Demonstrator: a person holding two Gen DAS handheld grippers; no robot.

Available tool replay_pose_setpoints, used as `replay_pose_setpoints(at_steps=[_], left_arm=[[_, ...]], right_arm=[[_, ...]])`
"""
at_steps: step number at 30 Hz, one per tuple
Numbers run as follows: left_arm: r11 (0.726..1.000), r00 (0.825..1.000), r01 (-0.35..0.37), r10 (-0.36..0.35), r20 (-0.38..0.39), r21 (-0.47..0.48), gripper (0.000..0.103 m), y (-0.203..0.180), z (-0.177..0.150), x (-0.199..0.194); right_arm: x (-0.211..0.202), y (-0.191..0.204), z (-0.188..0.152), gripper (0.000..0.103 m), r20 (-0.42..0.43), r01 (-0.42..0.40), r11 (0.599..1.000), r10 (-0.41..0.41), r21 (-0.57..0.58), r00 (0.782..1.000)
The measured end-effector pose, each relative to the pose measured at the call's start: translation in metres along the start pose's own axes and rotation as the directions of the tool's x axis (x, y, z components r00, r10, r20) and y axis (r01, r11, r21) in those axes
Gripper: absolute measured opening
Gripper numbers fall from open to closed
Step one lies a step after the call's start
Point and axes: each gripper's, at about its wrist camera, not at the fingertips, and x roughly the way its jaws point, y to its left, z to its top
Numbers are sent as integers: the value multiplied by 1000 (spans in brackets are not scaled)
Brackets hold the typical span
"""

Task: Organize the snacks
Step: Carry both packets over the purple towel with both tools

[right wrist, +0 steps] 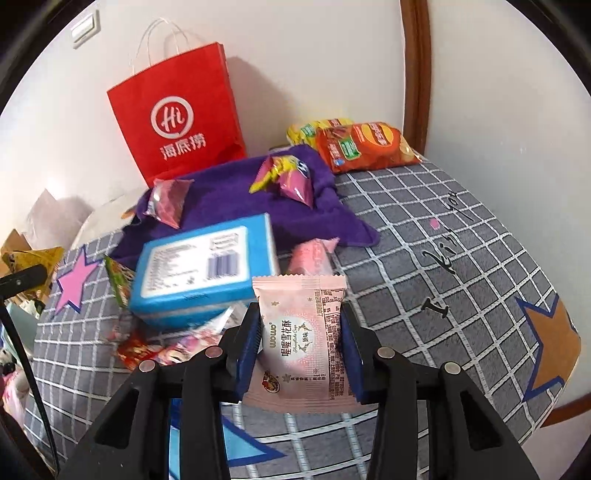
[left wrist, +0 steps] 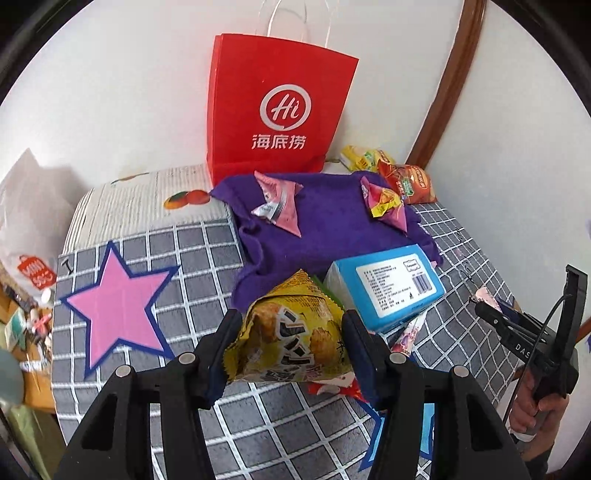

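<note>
Now your left gripper [left wrist: 286, 334] clamps the yellow snack bag [left wrist: 291, 332] and your right gripper [right wrist: 301, 343] clamps the pink packet [right wrist: 304, 339], both lifted clear, probably for the red paper bag [right wrist: 177, 110].

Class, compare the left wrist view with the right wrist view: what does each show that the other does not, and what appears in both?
Only the left wrist view: the left tongs shut on a yellow snack bag, a large pink star on the cover, and the right tongs seen from the side.

Only the right wrist view: the right tongs shut on a pink packet, an orange star, and a wall switch.

Both: the red bag, purple cloth, blue box and orange chip bag.
</note>
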Motion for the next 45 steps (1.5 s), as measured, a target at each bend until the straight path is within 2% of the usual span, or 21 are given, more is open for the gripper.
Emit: replay_pose_setpoints(at_steps=[8,14,18,23,27,34,38,45], left_arm=[[998,999,41,-40,-19,49,54,-12,18,4],[997,999,35,-35,0,70,54,-34,29,3],[999,999,17,-19,33,50,54,-40,38,2],[1000,999,0,0,53,2,54,-39,51,10],[999,999,11,-10,42,-42,54,-36,68,25],[999,999,-1,3,43,-54,54,-39,100,52],[998,999,-13,17,52,-66,54,-37,110,72],[994,999,29,-33,-42,-102,54,-21,109,118]], right_arm=[[-22,14,3,41,40,7,1000,-7,3,999],[-34,18,29,41,99,3,1000,-1,-21,995],[-30,26,56,41,133,-33,997,42,-72,990],[-10,32,89,41,135,-46,992,62,-119,989],[9,31,117,41,127,-87,990,101,-112,987],[42,37,160,41,89,-129,982,141,-137,986],[66,39,168,41,72,-153,978,165,-145,984],[125,28,158,41,21,-191,972,195,-137,981]])
